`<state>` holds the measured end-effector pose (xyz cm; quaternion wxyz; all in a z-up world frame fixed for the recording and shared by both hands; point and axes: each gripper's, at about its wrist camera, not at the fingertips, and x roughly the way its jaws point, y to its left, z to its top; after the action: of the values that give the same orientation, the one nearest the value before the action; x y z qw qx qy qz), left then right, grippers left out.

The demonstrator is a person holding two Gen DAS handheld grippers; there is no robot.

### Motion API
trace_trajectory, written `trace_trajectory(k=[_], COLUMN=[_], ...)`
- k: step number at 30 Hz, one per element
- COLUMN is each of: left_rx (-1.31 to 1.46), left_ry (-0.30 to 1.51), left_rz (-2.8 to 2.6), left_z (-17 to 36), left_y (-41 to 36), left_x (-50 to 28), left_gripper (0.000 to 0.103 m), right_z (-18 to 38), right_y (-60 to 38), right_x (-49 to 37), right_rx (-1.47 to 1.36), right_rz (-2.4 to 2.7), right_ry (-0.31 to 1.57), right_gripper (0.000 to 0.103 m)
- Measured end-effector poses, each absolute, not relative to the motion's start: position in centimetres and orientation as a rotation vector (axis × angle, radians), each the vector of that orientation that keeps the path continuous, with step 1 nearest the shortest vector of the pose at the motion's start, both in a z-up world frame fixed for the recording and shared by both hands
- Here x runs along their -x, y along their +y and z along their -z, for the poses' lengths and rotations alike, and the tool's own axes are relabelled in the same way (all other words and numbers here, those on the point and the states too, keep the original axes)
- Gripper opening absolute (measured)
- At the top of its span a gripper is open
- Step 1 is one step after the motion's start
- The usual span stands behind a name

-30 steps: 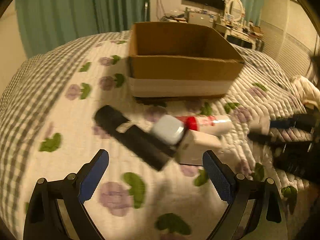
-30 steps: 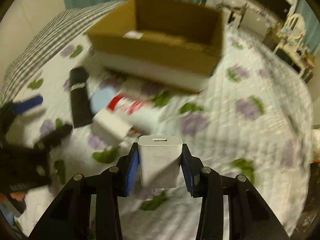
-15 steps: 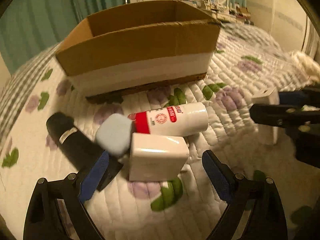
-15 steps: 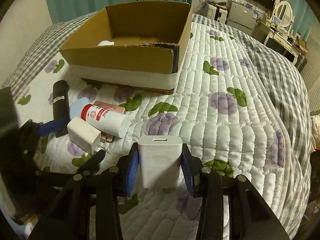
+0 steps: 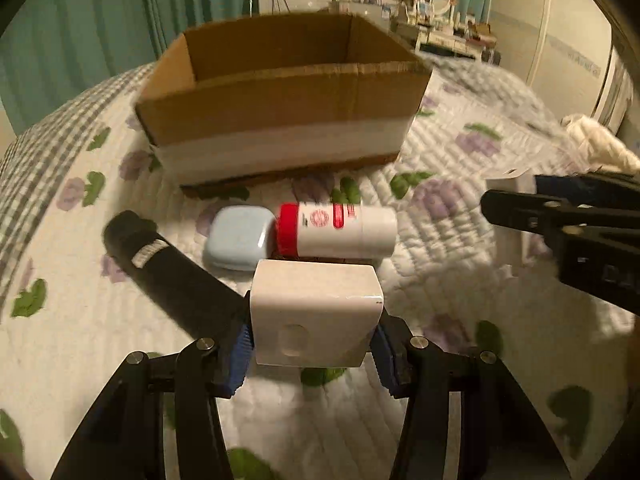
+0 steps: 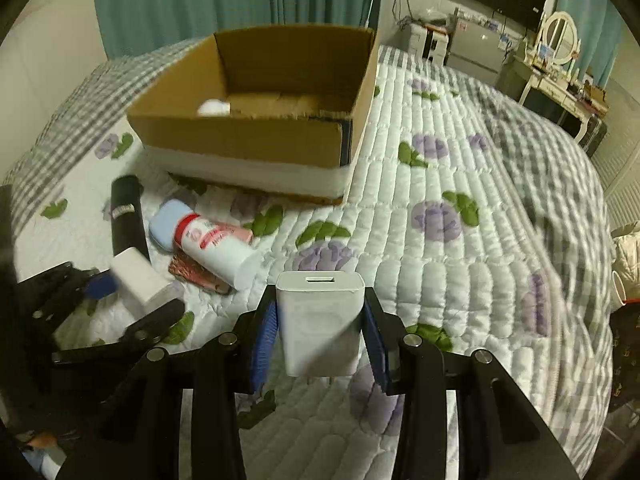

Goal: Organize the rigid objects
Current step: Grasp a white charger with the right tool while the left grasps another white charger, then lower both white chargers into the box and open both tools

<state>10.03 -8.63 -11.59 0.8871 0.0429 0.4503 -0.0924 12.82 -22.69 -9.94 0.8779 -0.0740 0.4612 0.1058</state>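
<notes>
My left gripper [image 5: 312, 340] is shut on a white square charger block [image 5: 314, 312], just in front of a white bottle with a red cap [image 5: 336, 230], a pale blue case [image 5: 238, 242] and a black cylinder [image 5: 176, 280] lying on the quilt. My right gripper [image 6: 320, 332] is shut on a white USB charger [image 6: 322, 320], held above the quilt. An open cardboard box [image 5: 280, 120] stands behind the pile; the right wrist view shows the box [image 6: 256, 136] with a small white object [image 6: 214, 107] inside. The left gripper [image 6: 120, 304] appears at the lower left there.
The bed quilt [image 6: 460, 240] has purple flowers and grey check borders. A flat reddish item [image 6: 196, 274] lies under the bottle. White cloth [image 5: 596, 144] lies at the right edge. A dresser with a mirror [image 6: 560, 52] and teal curtains [image 6: 200, 0] stand beyond the bed.
My left gripper moved in and closed on the white charger block, which was lying free on the quilt. My right gripper kept hold of its charger and shifted slightly.
</notes>
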Motion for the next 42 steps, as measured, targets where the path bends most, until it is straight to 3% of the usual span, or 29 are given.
trace_trajectory(k=[6, 15, 19, 25, 30, 42], left_rx=[-0.061, -0.046, -0.028, -0.066, -0.087, -0.083], left_ry=[0.849, 0.699, 0.645, 0.579, 0.605, 0.838], left_rz=[0.219, 0.246, 0.251, 0.197, 0.175, 0.227], left_z=[6.1, -2.8, -6.4, -9.5, -8.5, 2.6], left_y=[-7.0, -5.5, -4.8, -4.6, -4.9, -7.4], left_x=[-8.6, -9.3, -11.0, -15.2, -20.0, -29.7], left_gripper=[0.052, 0.052, 0.052, 0.052, 0.052, 0.052], right_z=[6.1, -4.9, -9.8, -12.6, -11.7, -1.6], right_y=[-22.1, -20.0, -18.1, -15.5, -14.8, -17.9], right_x=[-11.3, -9.7, -11.3, -15.7, -20.9, -30.2], right_rx=[0.170, 0.212, 0.198, 0.197, 0.181, 0.146], right_rz=[-0.209, -0.215, -0.261, -0.275, -0.264, -0.213], right_ry=[0.901, 0.708, 0.628, 0.574, 0.584, 0.725], right_gripper=[0.040, 0.040, 0.040, 0.040, 0.040, 0.040])
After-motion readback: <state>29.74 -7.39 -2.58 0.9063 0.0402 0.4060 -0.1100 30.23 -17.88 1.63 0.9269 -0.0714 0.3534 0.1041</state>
